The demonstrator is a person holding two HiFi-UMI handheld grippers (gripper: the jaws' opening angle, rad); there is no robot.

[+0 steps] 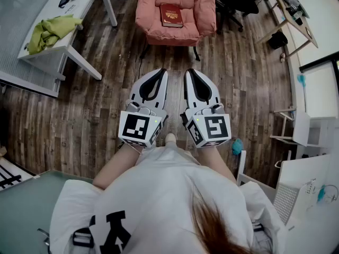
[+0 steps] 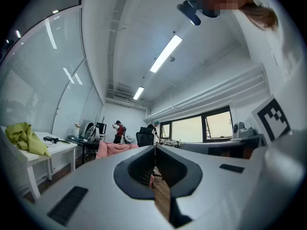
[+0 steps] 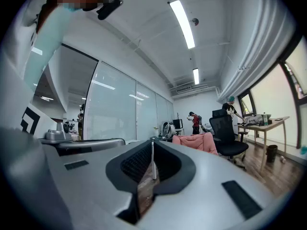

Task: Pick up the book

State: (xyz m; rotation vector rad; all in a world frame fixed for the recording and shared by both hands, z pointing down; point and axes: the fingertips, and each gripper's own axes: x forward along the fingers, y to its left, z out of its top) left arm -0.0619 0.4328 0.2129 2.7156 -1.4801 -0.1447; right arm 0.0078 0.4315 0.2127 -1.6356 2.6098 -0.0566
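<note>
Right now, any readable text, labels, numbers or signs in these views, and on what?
No text reads clearly enough to quote.
Red book on the pink chair: gold cover print, too small to read.
Left gripper and right gripper cubes: black-and-white square markers, no letters.
Shirt: black print, partly cut off, not legible.

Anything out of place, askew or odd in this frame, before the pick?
Nothing is spilled or damaged. The red book lies on the seat of the pink armchair, and a yellow-green cloth sits crumpled on the white table. The left gripper and right gripper are shut, empty, well short of the book.
</note>
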